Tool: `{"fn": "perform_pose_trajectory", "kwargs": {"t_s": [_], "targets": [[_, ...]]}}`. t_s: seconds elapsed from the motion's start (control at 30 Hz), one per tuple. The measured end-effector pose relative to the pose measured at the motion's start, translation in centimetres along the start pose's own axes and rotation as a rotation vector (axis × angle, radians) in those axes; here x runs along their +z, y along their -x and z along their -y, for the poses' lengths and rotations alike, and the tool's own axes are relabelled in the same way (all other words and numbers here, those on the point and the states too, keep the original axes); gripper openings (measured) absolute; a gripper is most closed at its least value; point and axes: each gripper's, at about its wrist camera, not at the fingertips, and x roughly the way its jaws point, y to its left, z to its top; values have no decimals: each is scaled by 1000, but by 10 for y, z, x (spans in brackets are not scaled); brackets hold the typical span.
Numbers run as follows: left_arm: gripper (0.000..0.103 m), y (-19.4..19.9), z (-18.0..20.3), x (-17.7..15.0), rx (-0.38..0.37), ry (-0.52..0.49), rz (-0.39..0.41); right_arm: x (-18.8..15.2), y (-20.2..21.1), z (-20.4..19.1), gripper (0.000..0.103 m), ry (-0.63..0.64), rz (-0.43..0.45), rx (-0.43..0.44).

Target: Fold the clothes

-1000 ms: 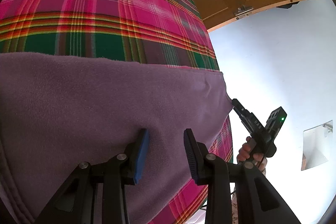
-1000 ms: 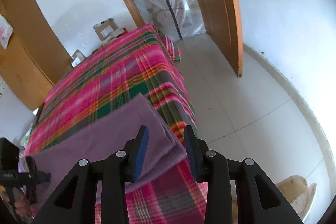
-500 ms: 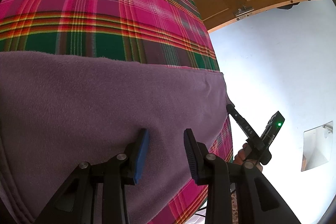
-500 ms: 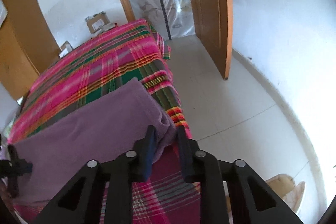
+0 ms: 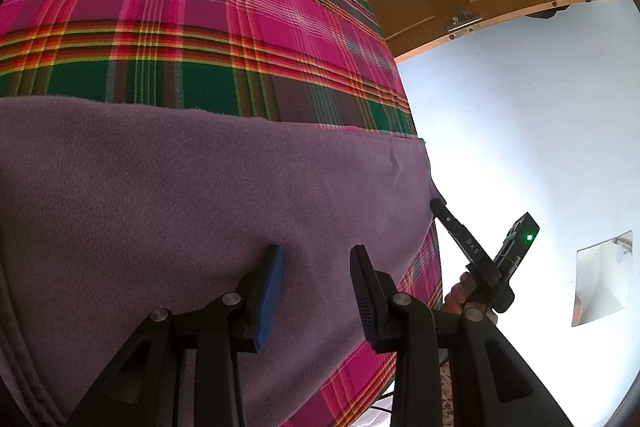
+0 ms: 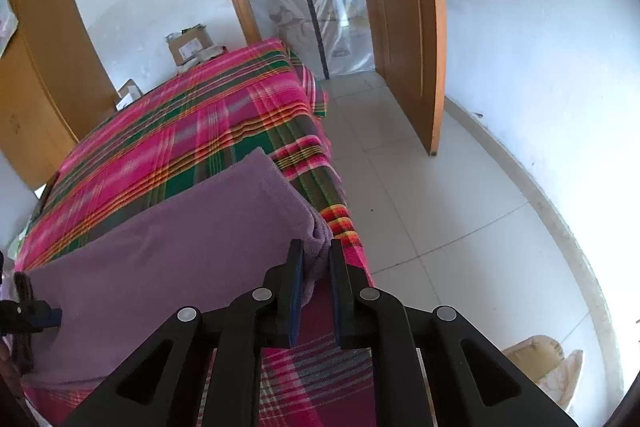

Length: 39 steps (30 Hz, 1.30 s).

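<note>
A purple fleece garment (image 5: 200,207) (image 6: 180,247) lies spread across the near end of a bed under a pink and green plaid sheet (image 5: 240,27) (image 6: 180,131). My left gripper (image 5: 317,255) hovers open over the garment's near part, with nothing pinched between its fingers. My right gripper (image 6: 316,247) is closing on the garment's right corner, which is bunched between its pads at the bed's edge. In the left wrist view the right gripper (image 5: 472,247) reaches the corner from the right, a hand behind it. The left gripper (image 6: 28,311) shows at the far left edge.
A tiled floor (image 6: 420,207) runs along the bed's right side to a wooden door (image 6: 404,27) standing ajar. Cardboard boxes (image 6: 190,45) sit beyond the bed's far end and a wooden wardrobe (image 6: 40,67) stands at the left. A beige bundle (image 6: 540,359) lies on the floor.
The right gripper's jaws have narrowed from wide apart onto the garment's corner, and the cloth there has bunched up. The left gripper has stayed still and open.
</note>
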Motion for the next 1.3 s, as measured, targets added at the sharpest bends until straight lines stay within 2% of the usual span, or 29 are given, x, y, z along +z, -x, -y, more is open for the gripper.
{"fn": "perform_pose_trajectory", "kwargs": {"t_s": [0.3,0.43,0.63,0.87,1.03,1.3], "targets": [[35,0,15,-5,42,-36,2,-2,0,-3,12,14,-4,-15],[35,-13,31,-9,12,-83,-49,-2,0,-4,12,21,-4,-24],[35,-30,51,-16,24,-143,-92,-3,0,-5,12,21,-3,-27],[35,-49,65,-20,-8,-173,-167,-5,1,-5,12,15,2,-26],[35,-51,64,-18,-22,-150,-160,-6,2,-5,12,9,5,-25],[35,-53,68,-19,-10,-176,-143,-6,8,-7,12,10,37,-11]]}}
